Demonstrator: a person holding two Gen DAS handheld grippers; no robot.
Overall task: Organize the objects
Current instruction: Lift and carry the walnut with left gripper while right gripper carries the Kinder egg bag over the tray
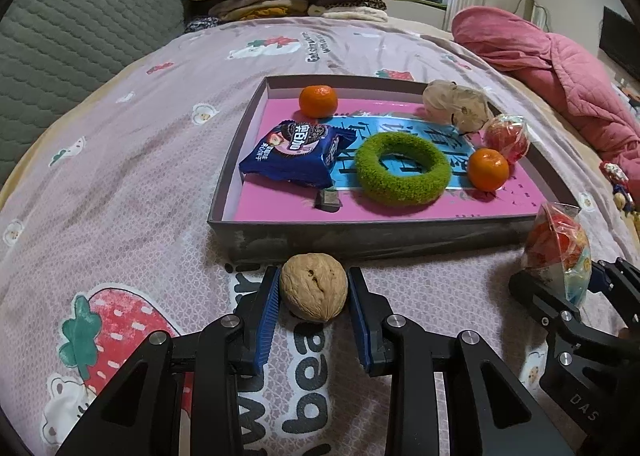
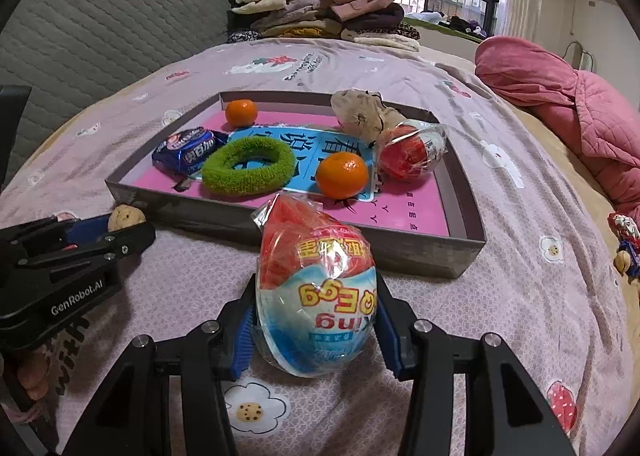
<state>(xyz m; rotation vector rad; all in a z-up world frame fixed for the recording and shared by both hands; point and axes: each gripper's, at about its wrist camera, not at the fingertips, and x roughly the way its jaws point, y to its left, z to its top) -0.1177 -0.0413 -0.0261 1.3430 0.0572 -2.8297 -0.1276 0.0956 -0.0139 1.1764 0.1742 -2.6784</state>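
Both grippers clench loads between their pads, left gripper [image 1: 313,288] a walnut [image 1: 313,286], right gripper [image 2: 316,320] a wrapped egg [image 2: 316,296], probably bound for the tray [image 1: 360,238] ahead.

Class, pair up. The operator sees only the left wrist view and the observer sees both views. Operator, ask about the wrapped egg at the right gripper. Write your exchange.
Operator: I see the wrapped egg only side-on. Is it between both fingers of the right gripper?
Observer: Yes, a blue pad sits against each side of it.
Operator: What is on its lower half?
Observer: White and blue wrapping with yellow "Egg" lettering, upside down.
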